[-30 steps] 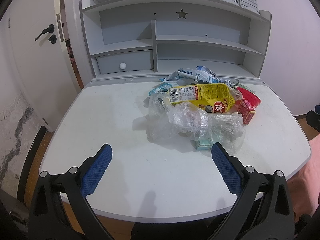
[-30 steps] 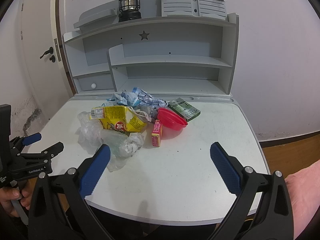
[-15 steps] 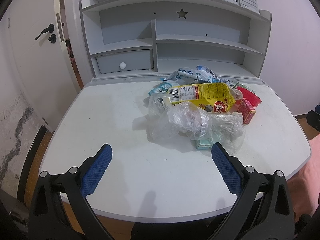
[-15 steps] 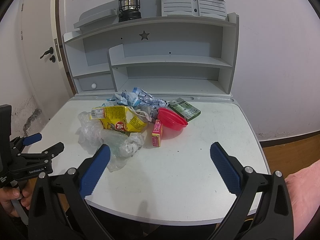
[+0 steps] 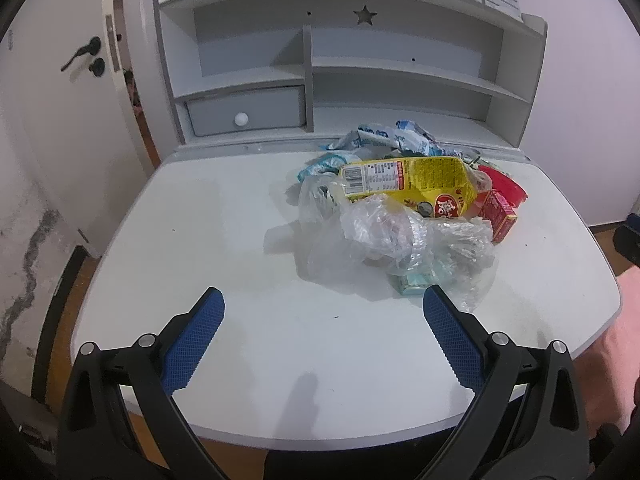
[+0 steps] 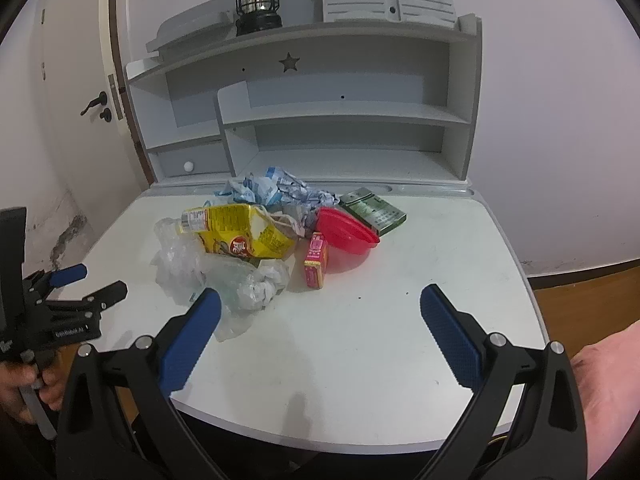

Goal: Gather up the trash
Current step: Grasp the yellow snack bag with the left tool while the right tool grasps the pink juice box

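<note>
Nothing has shifted since 1 s ago: in both wrist views the trash pile lies exactly where it did, and both grippers hold the same pose.

The left gripper [image 5: 322,302] hovers low over the near edge of the desk [image 5: 200,240], jaws spread wide and empty, pointing level toward the pile. Its right fingertip [image 5: 434,300] sits just in front of the clear bag [image 5: 400,236], apart from it. In the right wrist view the same tool shows at the far left, held in a hand [image 6: 24,380] off the desk's left edge.

The right gripper [image 6: 320,302] is likewise released, jaws wide apart with nothing between them, hanging over the desk's near edge. Its left fingertip [image 6: 208,304] overlaps the clear bag [image 6: 224,280] in view; whether they touch cannot be told.

The trash sits in 1 heap at the middle-back of the desk. A yellow packet [image 6: 236,232] rests on top of the clear bag. Behind it lie crumpled blue-white wrappers [image 6: 272,190]. To the right is a red bowl [image 6: 344,232], with a small pink box [image 6: 316,260] lying just in front of it and a green box [image 6: 374,210] behind it. A small teal box [image 5: 414,282] peeks from under the bag.

A lantern [image 6: 256,0] stands on the hutch's top shelf.
</note>
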